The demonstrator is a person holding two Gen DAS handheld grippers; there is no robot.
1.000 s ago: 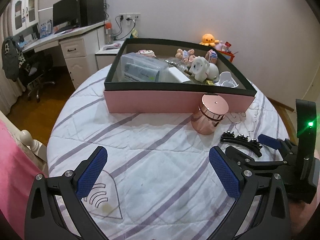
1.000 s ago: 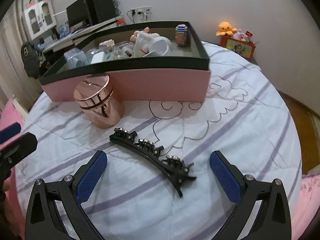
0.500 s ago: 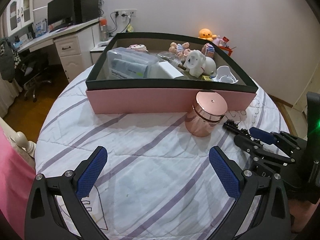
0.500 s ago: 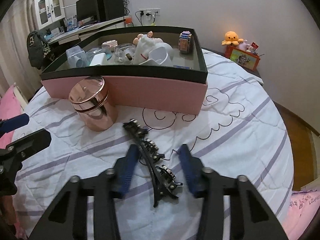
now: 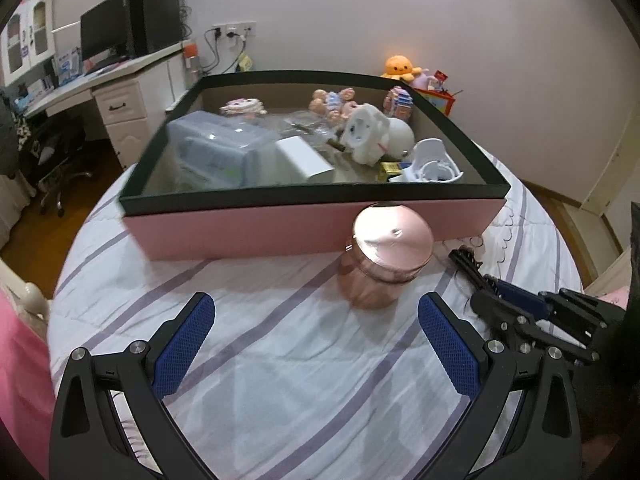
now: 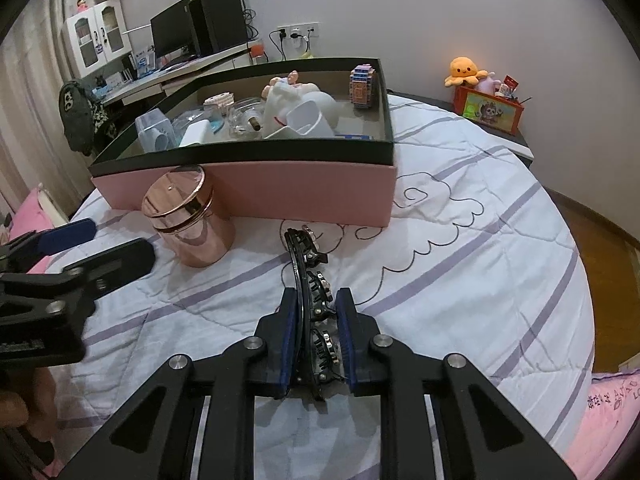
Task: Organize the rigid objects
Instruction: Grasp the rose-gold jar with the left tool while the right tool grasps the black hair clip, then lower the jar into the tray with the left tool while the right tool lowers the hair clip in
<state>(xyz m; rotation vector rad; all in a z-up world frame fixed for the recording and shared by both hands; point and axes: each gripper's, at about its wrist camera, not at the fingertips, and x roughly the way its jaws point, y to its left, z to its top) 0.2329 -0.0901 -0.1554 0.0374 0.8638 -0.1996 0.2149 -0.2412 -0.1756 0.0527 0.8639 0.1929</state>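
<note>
A long black hair clip (image 6: 308, 264) with small studs lies on the striped white quilt. My right gripper (image 6: 316, 300) is closing on its near half, with both blue pads pressed against its sides. A rose-gold lidded jar (image 5: 384, 256) stands against the front wall of the pink box with the black rim (image 5: 280, 228), which holds several toys and containers. My left gripper (image 5: 316, 320) is open and has nothing between its fingers; it hovers over the quilt just short of the jar. In the right wrist view the jar (image 6: 188, 216) stands to the left of the clip.
The round bed's edge curves away on both sides. An orange octopus plush (image 6: 464, 70) and a red box (image 6: 490, 110) sit on a stand at the back right. A desk with a monitor (image 5: 106, 36) stands at the back left. A pink pillow (image 6: 608, 412) lies at the right.
My right gripper went from wide open to shut on the hair clip, which swung to point away from the camera. My left gripper moved closer to the jar and the box.
</note>
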